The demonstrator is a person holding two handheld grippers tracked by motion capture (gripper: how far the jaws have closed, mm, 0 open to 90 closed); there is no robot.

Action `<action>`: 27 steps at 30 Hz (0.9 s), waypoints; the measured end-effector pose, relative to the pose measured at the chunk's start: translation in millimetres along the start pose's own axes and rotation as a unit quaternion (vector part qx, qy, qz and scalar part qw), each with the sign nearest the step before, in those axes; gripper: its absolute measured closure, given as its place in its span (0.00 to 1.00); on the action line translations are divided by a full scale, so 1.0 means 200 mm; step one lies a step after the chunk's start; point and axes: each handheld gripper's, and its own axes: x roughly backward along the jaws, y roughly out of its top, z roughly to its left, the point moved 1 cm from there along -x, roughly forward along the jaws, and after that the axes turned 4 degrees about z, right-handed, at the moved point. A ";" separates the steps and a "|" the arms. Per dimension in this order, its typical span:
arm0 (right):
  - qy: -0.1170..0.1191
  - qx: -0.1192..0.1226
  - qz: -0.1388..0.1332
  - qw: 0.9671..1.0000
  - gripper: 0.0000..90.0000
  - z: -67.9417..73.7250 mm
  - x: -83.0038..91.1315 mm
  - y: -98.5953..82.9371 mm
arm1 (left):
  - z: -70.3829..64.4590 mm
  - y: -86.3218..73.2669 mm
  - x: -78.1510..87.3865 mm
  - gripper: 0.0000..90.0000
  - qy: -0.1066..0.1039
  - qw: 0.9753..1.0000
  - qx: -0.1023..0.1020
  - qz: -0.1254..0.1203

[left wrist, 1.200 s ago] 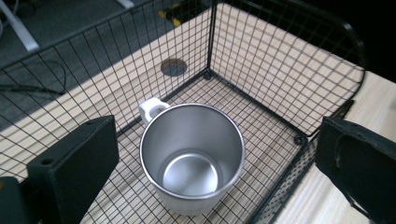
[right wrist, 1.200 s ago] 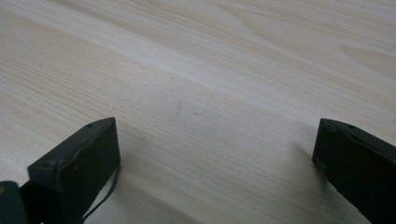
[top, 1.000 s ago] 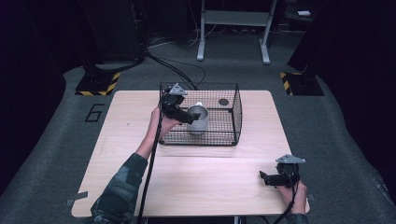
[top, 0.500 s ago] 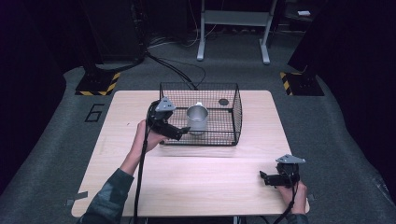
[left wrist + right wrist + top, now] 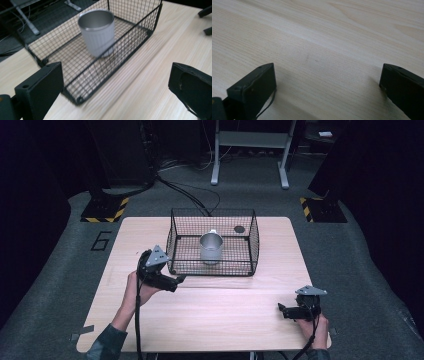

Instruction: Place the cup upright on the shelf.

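Note:
A silver metal cup (image 5: pixel 211 248) stands upright inside a black wire basket (image 5: pixel 214 269) at the table's middle back. My left gripper (image 5: pixel 179 281) hovers just outside the basket's front left corner, open, with nothing between its jaws. In the left gripper view the cup (image 5: pixel 97 32) sits behind the basket's mesh wall (image 5: pixel 126 51), and the left gripper (image 5: pixel 116 90) has its jaws spread wide. My right gripper (image 5: pixel 281 310) rests near the table's front right, a hand behind it. In the right gripper view the right gripper (image 5: pixel 327 87) is open over bare wood (image 5: pixel 324 37).
A small dark round object (image 5: pixel 239 228) lies in the basket's back right corner. The light wooden table (image 5: pixel 225 320) is bare between the two grippers. A cable trails from each gripper toward the front edge. Dark carpet and a metal stand surround the table.
My left gripper has pulled out of the basket, to the left and toward the person, leaving the cup standing inside. The right gripper has not moved.

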 end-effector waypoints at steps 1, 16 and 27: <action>0.000 0.000 0.000 1.000 0.00 0.00 0.00 0.00 | 0.00 -0.03 0.00 0.00 0.003 1.000 0.001 0.005; 0.000 0.002 -0.001 1.000 0.00 0.00 0.00 0.00 | 0.02 -0.51 -0.01 0.00 0.033 0.995 0.070 0.058; 0.000 0.001 -0.001 1.000 0.00 0.00 0.00 0.00 | 0.12 -0.76 -0.03 0.00 0.073 0.985 0.125 0.089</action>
